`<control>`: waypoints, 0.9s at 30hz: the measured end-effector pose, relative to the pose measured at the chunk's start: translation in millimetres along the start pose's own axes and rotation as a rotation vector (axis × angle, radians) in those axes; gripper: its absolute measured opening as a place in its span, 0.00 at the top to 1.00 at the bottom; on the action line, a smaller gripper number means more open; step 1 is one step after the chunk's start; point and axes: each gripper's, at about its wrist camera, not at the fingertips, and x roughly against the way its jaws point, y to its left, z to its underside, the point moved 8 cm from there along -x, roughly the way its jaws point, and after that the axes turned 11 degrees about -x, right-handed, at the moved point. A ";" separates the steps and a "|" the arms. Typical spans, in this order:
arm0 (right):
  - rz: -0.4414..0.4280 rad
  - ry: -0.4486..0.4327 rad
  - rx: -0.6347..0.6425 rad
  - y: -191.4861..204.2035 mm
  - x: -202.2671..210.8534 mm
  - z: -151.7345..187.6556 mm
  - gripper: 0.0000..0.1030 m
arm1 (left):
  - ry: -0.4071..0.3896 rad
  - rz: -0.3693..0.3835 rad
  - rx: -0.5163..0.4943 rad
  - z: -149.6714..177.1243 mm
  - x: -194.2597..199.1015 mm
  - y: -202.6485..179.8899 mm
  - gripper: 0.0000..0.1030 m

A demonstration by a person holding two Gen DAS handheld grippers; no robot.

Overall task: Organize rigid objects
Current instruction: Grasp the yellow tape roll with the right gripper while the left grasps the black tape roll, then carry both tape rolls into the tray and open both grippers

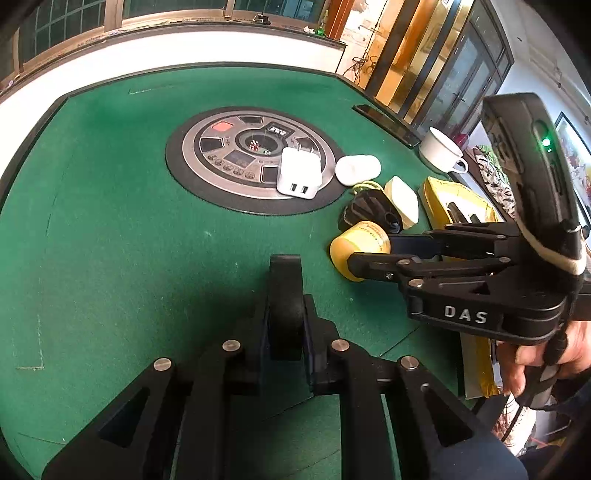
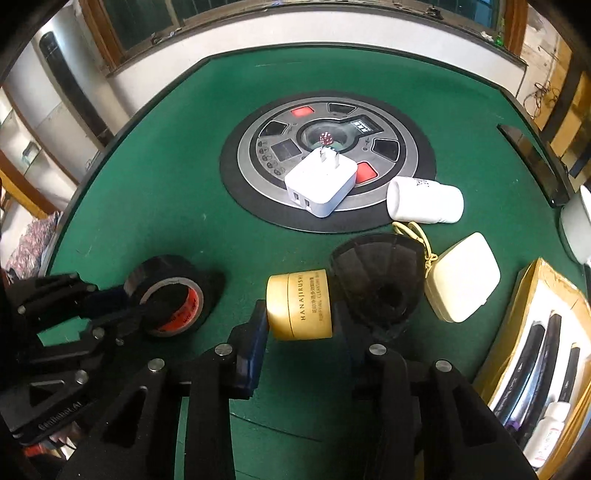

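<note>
Nearest us, our left hand-held gripper [image 1: 286,314] pinches black tape [image 1: 284,295]; right hand-held gripper [image 2: 301,317] clamps the gold jar [image 2: 301,304] on the table [image 1: 110,221].

I see green felt table [image 2: 155,192] | white wall [image 2: 295,48] | wood-framed windows [image 1: 66,22] | glass cabinet [image 1: 454,74] right | daylight

Black right tongs [image 1: 364,254] marked "DAS", silver rivets
</note>
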 end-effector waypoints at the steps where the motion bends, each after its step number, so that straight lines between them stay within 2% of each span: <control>1: -0.007 0.000 -0.017 -0.7 2.4 2.2 0.72 | -0.006 0.001 -0.003 0.3 1.6 -1.2 0.88; 9: -0.120 -0.016 -0.135 1.5 32.7 28.7 0.72 | -0.034 0.039 -0.008 -4.0 15.8 -11.6 0.88; 13: -0.134 -0.027 -0.165 0.3 43.1 40.9 0.72 | 0.011 0.017 -0.033 1.6 7.4 -16.0 0.88; 16: -0.132 -0.029 -0.183 -1.8 50.0 48.3 0.71 | 0.019 0.031 -0.026 2.3 6.0 -17.0 0.88; 19: -0.135 -0.037 -0.198 -4.0 56.8 52.8 0.71 | 0.077 0.035 -0.025 7.3 -3.5 -17.0 0.88; 23: -0.139 -0.052 -0.217 -7.9 65.0 56.7 0.71 | 0.060 0.047 -0.017 9.3 1.1 -18.9 0.88; 27: -0.151 -0.076 -0.246 -12.8 77.3 59.5 0.71 | 0.007 0.077 -0.023 -4.4 16.4 -27.7 0.88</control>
